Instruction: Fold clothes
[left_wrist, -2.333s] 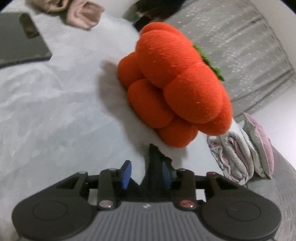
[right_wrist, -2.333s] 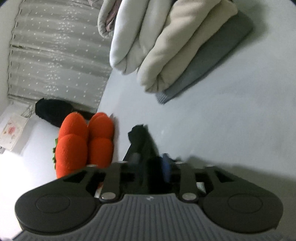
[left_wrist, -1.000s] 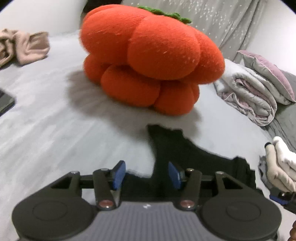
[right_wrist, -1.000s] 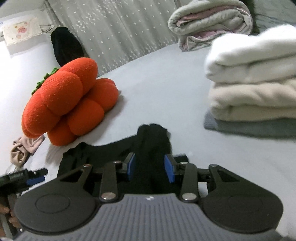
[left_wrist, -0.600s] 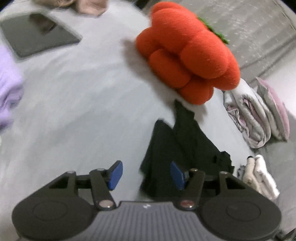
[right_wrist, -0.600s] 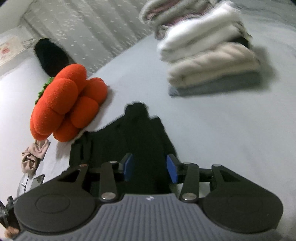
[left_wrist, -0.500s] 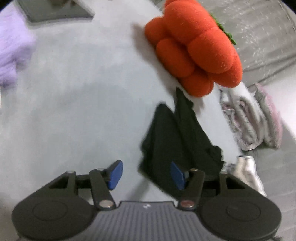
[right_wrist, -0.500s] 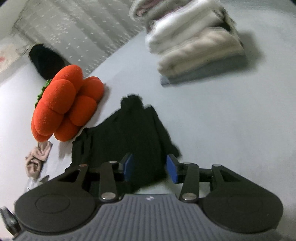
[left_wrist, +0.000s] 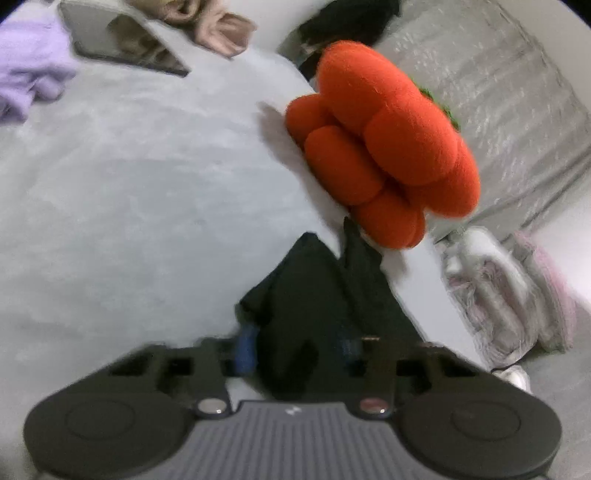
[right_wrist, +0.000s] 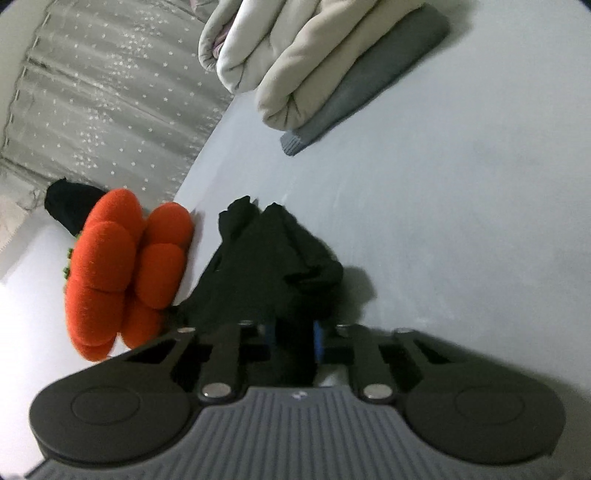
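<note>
A black garment (left_wrist: 306, 288) lies crumpled on the pale grey bed sheet (left_wrist: 129, 203), one end near the orange plush pumpkin (left_wrist: 384, 147). My left gripper (left_wrist: 296, 349) hovers over its near end with blue pads wide apart and black cloth filling the gap; this view is blurred. In the right wrist view the black garment (right_wrist: 273, 258) is bunched up and runs back into my right gripper (right_wrist: 294, 338), whose pads stand close together on the cloth.
A stack of folded white, cream and grey clothes (right_wrist: 332, 66) sits at the far right. A rolled quilt (left_wrist: 491, 291), a dark tablet (left_wrist: 125, 48), a purple garment (left_wrist: 26, 74) and a beige garment (left_wrist: 218, 29) lie around. A dotted curtain (right_wrist: 110, 92) hangs behind the pumpkin (right_wrist: 118, 266).
Both grippers let go of the garment, lifted back, then came down on it again. The right pads have narrowed onto the cloth; the left pads have drawn in slightly.
</note>
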